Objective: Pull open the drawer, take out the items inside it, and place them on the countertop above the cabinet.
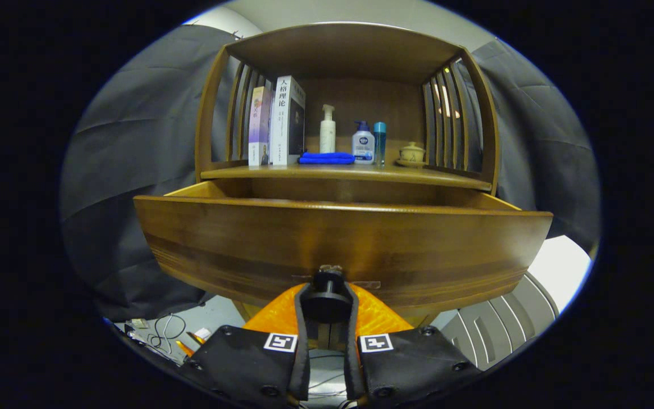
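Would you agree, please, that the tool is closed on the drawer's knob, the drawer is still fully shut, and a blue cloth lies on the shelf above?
Not quite: the drawer is not shut. The gripper view shows it pulled well out from under the shelf, its side walls visible. The rest holds: the tool grips the knob, and the blue cloth lies on the shelf.

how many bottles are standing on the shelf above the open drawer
3. White pump bottle behind the blue cloth; clear pump bottle right of the cloth; slim blue bottle beside it. More may hide behind the books.
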### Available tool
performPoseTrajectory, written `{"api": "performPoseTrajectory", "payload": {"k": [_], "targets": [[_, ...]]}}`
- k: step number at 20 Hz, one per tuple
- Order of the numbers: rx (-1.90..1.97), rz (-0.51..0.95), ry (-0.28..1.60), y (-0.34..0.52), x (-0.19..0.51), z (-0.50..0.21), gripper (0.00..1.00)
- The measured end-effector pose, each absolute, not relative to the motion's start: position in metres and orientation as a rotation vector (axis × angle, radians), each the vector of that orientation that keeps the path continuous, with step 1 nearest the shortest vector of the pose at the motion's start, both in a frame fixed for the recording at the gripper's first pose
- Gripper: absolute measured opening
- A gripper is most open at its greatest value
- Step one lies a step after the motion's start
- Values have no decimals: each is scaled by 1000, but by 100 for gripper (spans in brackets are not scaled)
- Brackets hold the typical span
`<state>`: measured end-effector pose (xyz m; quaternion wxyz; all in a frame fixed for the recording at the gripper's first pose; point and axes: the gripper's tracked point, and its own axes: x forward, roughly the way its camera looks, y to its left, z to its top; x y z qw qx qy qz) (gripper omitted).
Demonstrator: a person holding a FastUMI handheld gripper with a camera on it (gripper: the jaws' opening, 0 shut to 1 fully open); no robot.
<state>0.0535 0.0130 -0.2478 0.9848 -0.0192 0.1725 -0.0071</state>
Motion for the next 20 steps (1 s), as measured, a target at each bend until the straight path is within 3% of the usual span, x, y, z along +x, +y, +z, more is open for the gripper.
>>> {"api": "performPoseTrajectory", "payload": {"k": [15, 18, 20], "targets": [[-35, 3, 393, 20, 17, -252, 26], [-19, 25, 438, 17, 9, -255, 42], [-11, 23, 465, 8, 2, -255, 65]]}}
